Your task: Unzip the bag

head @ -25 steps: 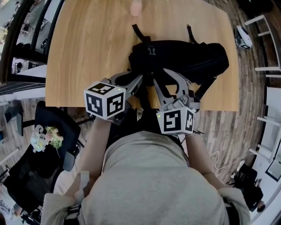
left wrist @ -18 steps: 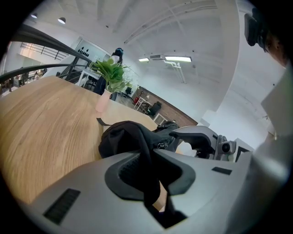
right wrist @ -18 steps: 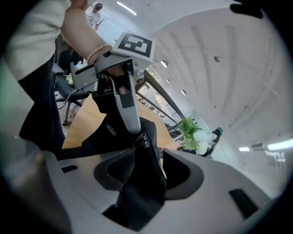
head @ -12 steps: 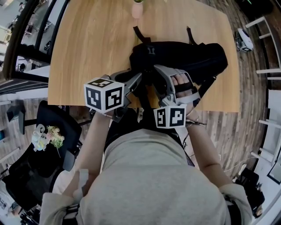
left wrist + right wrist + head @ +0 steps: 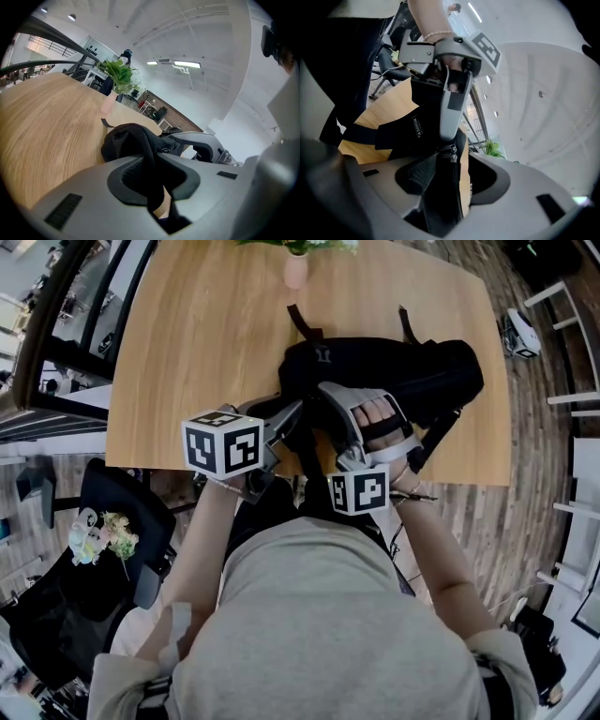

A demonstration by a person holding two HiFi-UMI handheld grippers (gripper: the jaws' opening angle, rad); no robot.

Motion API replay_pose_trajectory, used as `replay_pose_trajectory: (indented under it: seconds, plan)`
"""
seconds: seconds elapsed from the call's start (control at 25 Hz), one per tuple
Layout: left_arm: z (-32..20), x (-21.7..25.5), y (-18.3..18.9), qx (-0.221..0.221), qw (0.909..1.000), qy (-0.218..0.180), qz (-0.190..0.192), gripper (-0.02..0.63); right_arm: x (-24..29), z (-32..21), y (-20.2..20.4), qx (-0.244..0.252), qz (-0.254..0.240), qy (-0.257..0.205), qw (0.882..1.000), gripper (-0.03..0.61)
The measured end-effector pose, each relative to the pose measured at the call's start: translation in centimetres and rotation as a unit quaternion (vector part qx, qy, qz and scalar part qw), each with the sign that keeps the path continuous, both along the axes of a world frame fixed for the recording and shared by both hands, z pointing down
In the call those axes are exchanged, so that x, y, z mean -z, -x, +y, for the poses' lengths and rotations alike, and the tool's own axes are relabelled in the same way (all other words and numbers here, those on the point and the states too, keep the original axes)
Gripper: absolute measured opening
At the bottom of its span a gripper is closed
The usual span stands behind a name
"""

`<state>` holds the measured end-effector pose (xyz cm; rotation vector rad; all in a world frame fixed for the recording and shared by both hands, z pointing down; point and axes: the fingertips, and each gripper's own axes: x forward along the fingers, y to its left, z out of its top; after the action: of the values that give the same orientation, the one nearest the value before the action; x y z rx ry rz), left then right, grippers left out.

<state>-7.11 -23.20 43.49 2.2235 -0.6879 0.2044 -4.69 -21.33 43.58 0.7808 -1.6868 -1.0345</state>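
Wooden table (image 5: 187, 352) below: the left gripper (image 5: 152, 176) pinches a black fold of the bag (image 5: 412, 371); the right gripper (image 5: 450, 176) jaws are opening around its zipper (image 5: 451, 154). Bag lies at the table's near edge, vase (image 5: 295, 268) at its far edge.

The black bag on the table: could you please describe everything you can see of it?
The bag is black fabric, lying slumped at the near edge of the wooden table, two straps pointing towards the vase. It bears a small white-lettered label. The left tool pinches a fold of it; the right tool, jaws opening, straddles its zipper pulls.
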Motion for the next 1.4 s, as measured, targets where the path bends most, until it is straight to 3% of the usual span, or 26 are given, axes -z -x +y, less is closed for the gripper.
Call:
replay_pose_trajectory:
  seconds: [0.24,0.4,0.68,0.88,1.12,1.24,1.4]
  plan:
    - [-0.1,-0.2,0.0,0.005,1.0000,0.000,0.004,0.072,0.6,0.5,0.6,-0.005,-0.032,0.000,0.999,0.186]
    - [0.0,-0.2,0.1,0.007,1.0000,0.000,0.003,0.072,1.2,1.5,1.1,-0.011,-0.068,-0.005,0.998,0.133]
    - [0.1,-0.1,0.1,0.008,1.0000,0.000,0.004,0.072,1.5,1.8,0.6,-0.059,-0.144,0.019,0.988,0.110]
    - [0.2,-0.1,0.0,0.008,1.0000,0.000,0.004,0.072,1.6,2.0,0.0,-0.112,-0.227,0.058,0.966,0.117]
    - [0.1,-0.1,0.1,0.008,1.0000,0.000,0.005,0.072,1.7,2.3,-0.7,-0.150,-0.289,0.082,0.942,0.069]
    - [0.1,-0.2,0.0,0.007,1.0000,0.000,0.004,0.072,2.0,2.1,-1.4,-0.171,-0.327,0.089,0.925,0.021]
    - [0.2,-0.1,0.0,0.007,1.0000,-0.003,0.004,0.072,2.3,1.7,-1.7,-0.181,-0.384,0.119,0.898,0.020]
